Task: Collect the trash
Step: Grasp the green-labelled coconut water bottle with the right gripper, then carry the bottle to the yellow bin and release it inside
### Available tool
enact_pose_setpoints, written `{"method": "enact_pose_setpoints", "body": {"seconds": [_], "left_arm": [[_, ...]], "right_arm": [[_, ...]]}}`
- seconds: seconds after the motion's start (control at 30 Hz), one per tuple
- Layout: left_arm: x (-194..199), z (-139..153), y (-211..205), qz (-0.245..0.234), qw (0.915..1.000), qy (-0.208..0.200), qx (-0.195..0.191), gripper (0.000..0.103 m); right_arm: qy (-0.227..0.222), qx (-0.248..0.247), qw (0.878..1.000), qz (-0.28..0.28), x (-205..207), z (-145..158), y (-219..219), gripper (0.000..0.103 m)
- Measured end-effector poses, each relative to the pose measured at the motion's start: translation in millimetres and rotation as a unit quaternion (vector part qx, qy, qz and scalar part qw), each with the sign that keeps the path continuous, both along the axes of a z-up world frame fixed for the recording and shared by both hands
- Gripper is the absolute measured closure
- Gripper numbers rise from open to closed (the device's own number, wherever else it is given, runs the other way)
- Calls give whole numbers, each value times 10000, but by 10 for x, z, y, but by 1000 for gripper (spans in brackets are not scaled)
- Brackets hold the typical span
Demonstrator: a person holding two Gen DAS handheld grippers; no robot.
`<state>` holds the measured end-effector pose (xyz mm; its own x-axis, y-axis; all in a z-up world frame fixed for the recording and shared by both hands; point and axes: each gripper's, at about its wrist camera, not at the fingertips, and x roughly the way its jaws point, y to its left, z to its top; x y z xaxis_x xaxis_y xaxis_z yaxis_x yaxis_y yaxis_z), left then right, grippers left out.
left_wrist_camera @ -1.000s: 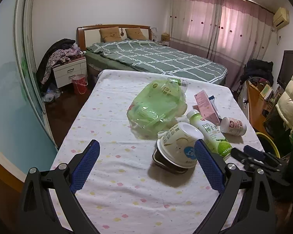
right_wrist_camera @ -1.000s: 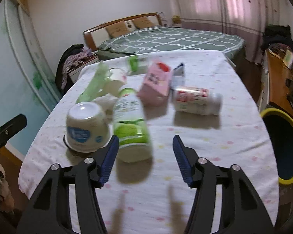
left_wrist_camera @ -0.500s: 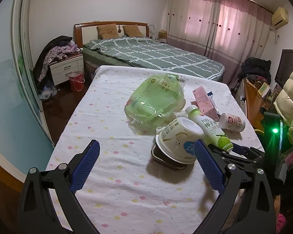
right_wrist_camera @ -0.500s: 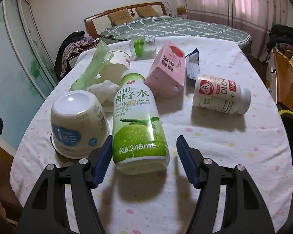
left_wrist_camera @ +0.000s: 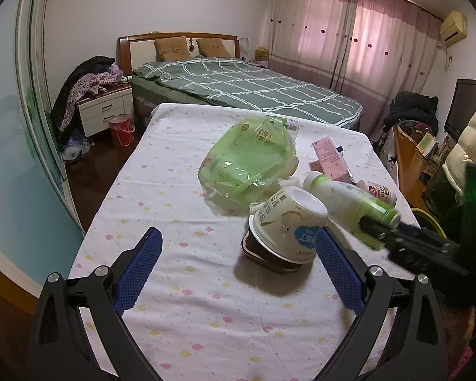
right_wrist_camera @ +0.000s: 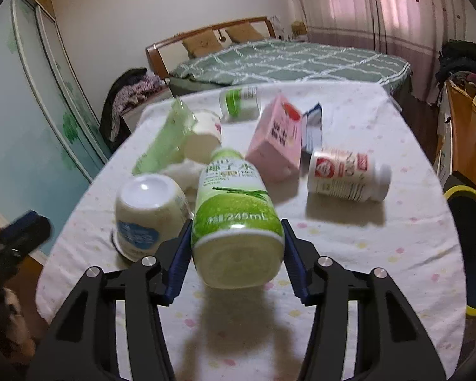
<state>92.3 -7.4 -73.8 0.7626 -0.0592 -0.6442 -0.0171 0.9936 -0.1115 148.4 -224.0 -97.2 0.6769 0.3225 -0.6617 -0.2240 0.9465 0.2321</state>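
My right gripper [right_wrist_camera: 236, 254] is shut on the base of a green and white coconut water bottle [right_wrist_camera: 234, 212] and holds it tilted a little above the table; the bottle also shows in the left wrist view [left_wrist_camera: 349, 204]. My left gripper [left_wrist_camera: 236, 266] is open and empty, just in front of an upturned white cup [left_wrist_camera: 288, 225] that sits on a dark lid. Further back lie a green plastic bag [left_wrist_camera: 247, 162], a pink carton [right_wrist_camera: 276, 136] and a small white and red bottle [right_wrist_camera: 346, 174] on its side.
The table [left_wrist_camera: 174, 190] has a white dotted cloth. A yellow-rimmed bin [right_wrist_camera: 469, 247] stands off the table's right edge. A bed [left_wrist_camera: 244, 85] is behind the table and a wooden desk [left_wrist_camera: 409, 158] is at the right.
My right gripper has moved forward, closed on the coconut water bottle and lifted its base off the table. My left gripper has stayed open near the upturned cup.
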Motion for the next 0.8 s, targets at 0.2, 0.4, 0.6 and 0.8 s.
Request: {"method": "enact_pose_setpoints", "body": {"seconds": [0.2,0.4,0.6,0.8], "left_arm": [[-16,-21,-50,-67,10000,1,0,7],[-33,-14,-78,-105,9999,-2,-15,7],[-65,5,-108,-154,9999,-40,-15,7],[-84,1,-138,-193,9998,-39,-6,7]], "right_arm": [[-300,188,9994,-4,-198,274,-73,53],[-499,283,9983,-33,-352,461,-162,53],[-687,365,9969,-135,-452,612,-261,53],[-818,402,9953,-339,-518,712,-407,53]]}}
